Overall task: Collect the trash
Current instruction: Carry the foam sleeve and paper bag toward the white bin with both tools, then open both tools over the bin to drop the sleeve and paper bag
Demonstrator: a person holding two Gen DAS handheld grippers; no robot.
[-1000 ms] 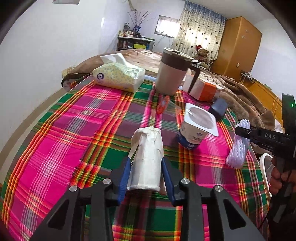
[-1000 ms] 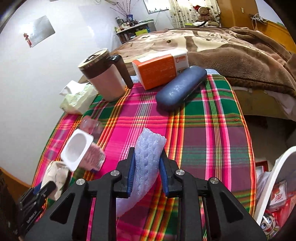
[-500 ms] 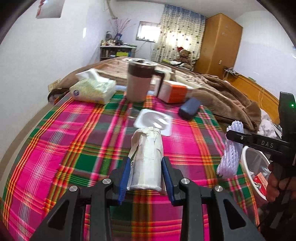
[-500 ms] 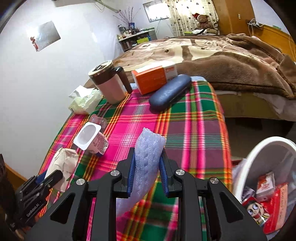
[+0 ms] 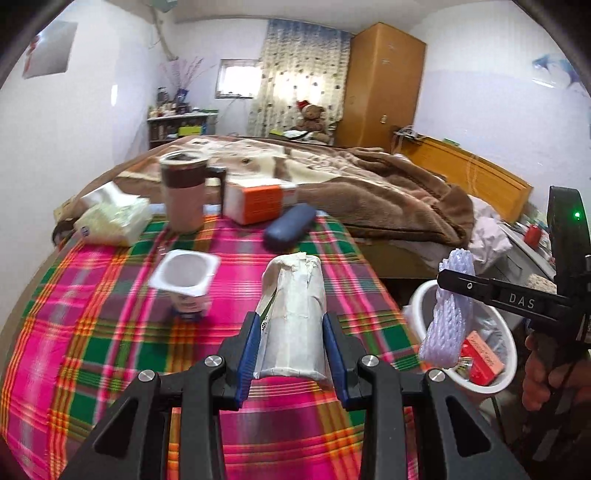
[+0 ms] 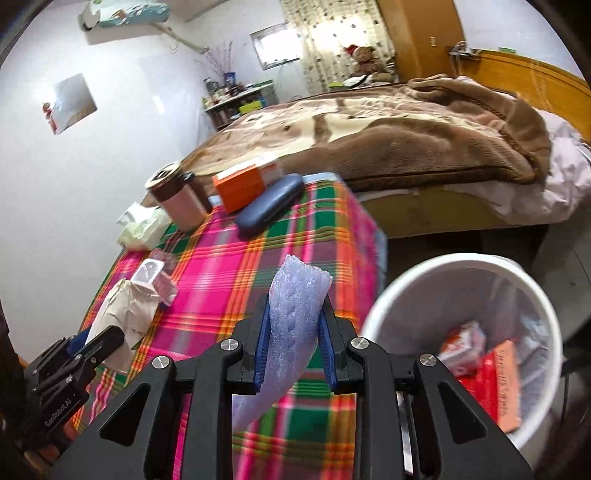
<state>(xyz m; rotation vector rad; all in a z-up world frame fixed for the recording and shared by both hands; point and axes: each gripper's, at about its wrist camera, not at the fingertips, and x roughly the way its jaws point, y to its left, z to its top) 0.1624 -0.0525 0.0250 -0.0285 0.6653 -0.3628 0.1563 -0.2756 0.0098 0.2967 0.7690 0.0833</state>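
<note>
Right wrist view: the foam net (image 6: pixel 295 325), clenched by the right gripper (image 6: pixel 294 345), could be dropped beside the bin (image 6: pixel 461 264) if released early, while the paper wrapper (image 5: pixel 293 325) is held in the left gripper (image 5: pixel 291 345).

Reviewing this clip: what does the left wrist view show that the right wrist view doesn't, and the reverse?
Only the left wrist view shows the left tongs from behind, shut on the crumpled paper bag, the yogurt cup upright with its open mouth visible, and the wardrobe. Only the right wrist view shows deep into the white bin with red packaging inside, and the wall air conditioner. Both show the plaid tablecloth, mug, orange box, blue case and the foam net in the right tongs.
</note>
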